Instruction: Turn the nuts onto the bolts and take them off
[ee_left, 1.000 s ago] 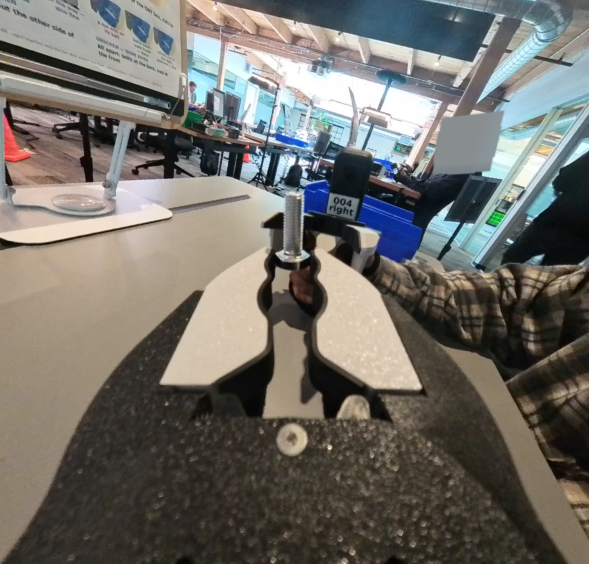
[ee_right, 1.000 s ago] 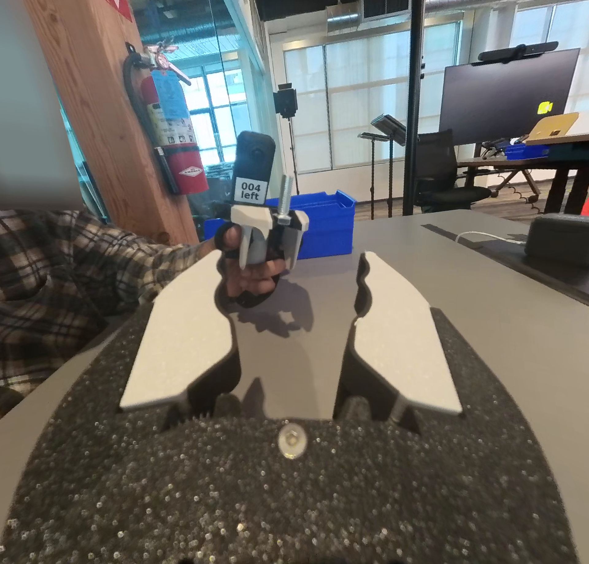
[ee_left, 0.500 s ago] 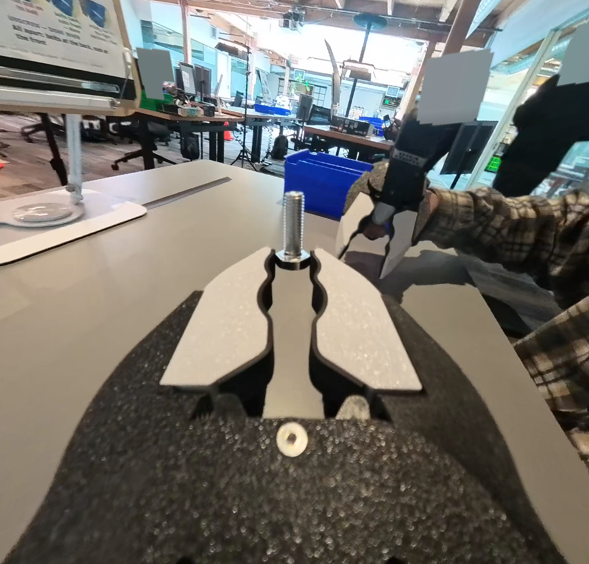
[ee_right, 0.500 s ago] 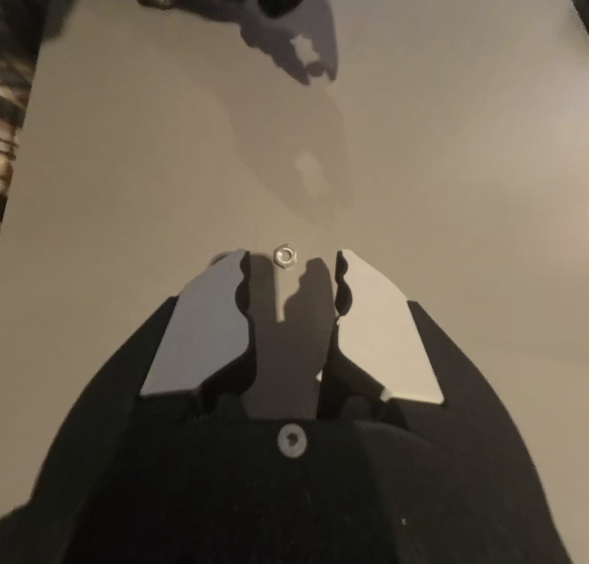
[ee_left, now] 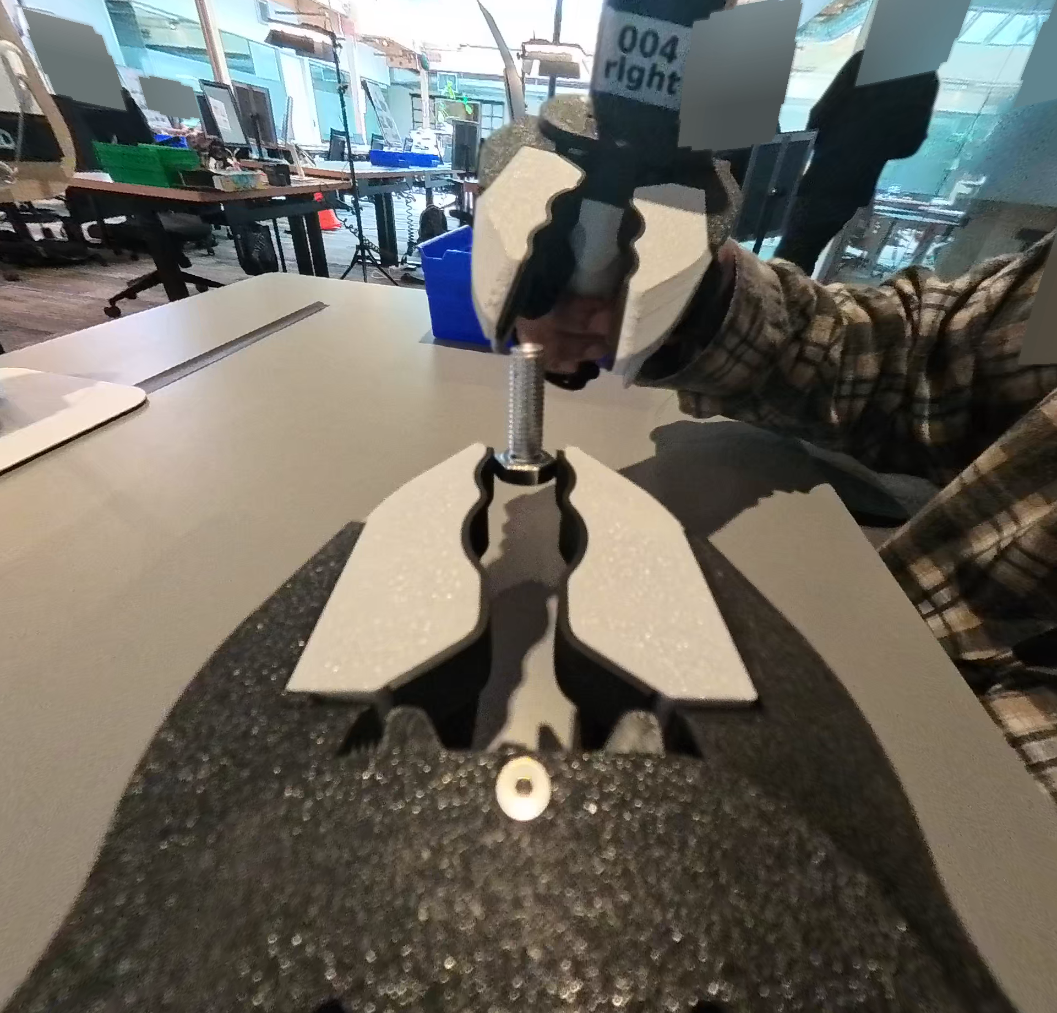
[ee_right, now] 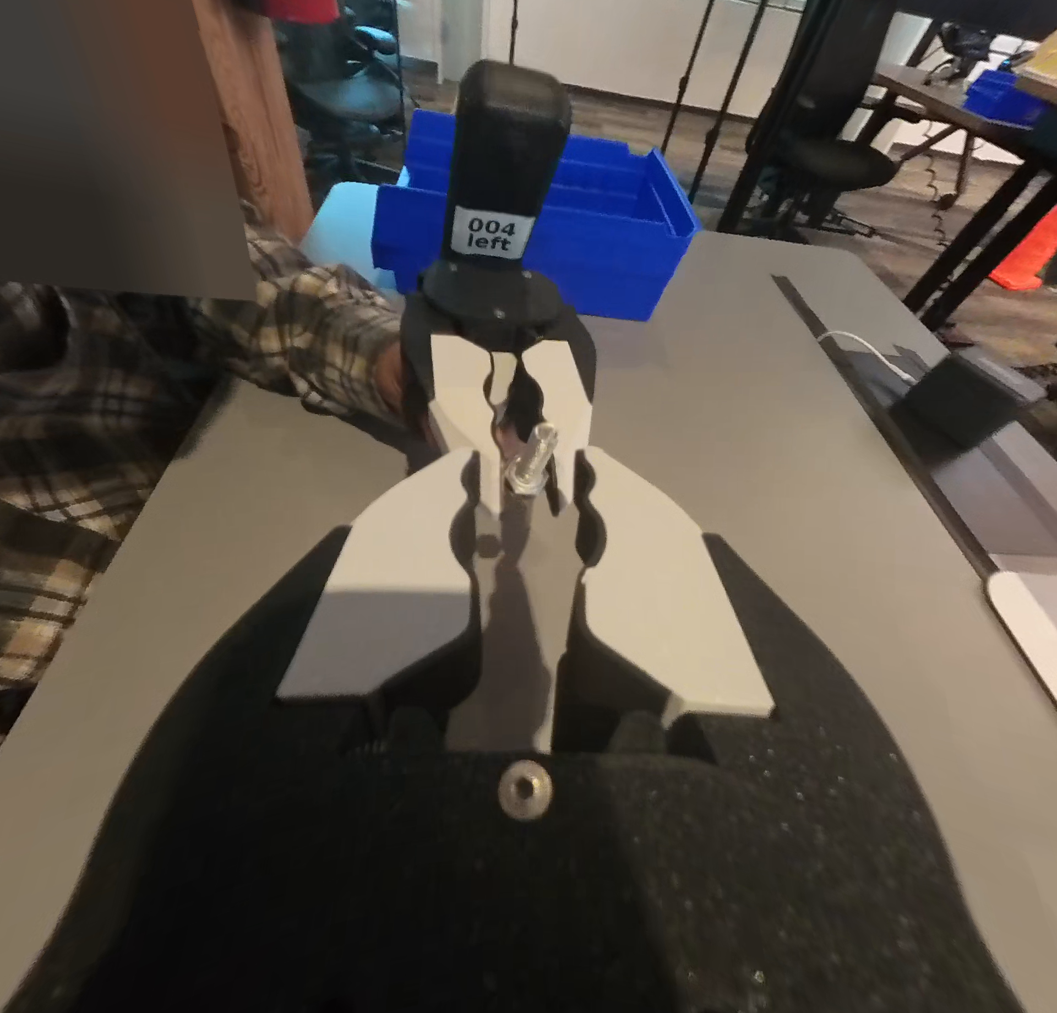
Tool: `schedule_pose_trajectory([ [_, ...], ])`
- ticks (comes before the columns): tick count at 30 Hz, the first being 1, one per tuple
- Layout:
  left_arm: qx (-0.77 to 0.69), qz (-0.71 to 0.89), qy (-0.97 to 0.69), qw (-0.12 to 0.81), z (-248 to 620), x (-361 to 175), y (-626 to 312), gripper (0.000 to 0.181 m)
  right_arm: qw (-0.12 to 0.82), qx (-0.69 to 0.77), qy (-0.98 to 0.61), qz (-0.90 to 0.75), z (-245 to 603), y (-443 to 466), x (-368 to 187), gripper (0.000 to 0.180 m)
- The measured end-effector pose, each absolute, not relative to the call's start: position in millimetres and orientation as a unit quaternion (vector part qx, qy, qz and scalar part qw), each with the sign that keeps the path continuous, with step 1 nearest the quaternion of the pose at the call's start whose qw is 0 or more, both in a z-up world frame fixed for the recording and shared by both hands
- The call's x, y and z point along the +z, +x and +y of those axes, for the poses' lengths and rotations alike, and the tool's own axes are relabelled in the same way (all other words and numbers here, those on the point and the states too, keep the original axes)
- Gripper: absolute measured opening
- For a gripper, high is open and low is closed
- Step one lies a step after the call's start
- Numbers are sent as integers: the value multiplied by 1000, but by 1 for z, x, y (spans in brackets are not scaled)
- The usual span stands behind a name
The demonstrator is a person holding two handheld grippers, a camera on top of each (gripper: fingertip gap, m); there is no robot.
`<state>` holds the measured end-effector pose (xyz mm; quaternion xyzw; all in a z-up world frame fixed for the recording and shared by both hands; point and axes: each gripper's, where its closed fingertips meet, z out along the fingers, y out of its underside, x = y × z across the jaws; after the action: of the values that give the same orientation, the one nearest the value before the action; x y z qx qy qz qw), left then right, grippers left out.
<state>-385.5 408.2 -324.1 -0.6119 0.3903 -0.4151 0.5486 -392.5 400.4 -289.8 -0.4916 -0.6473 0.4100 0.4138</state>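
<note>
Left gripper [ee_left: 523, 459]: I am keeping it narrowed, pinching the bolt's hex head between the fingertips.
Bolt [ee_left: 525, 408]: standing upright, thread bare, above the grey table [ee_left: 229, 413].
Right gripper [ee_left: 563, 345]: I am hovering it just over the bolt tip, jaws partly apart; whether a nut sits inside, I cannot tell.
Handling: I am judging the steel stiff, light, slippery; best taken by the hex flats.
Labels: white stickers on both gripper stems, text withheld.

Left hand-held gripper [ee_right: 523, 485] pinches an upright bolt [ee_right: 529, 459] over the grey table [ee_right: 743, 413].
</note>
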Motion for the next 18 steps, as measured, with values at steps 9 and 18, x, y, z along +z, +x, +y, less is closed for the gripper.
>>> schedule_pose_trajectory([
  [9, -418, 404, -608, 541, 402, -325, -381, 20, 390, 415, -480, -667, 397, -405, -296, 10],
  [18, -440, 376, -607, 545, 405, -319, -384, 20, 421, 405, -490, -647, 406, -383, -288, 30],
])
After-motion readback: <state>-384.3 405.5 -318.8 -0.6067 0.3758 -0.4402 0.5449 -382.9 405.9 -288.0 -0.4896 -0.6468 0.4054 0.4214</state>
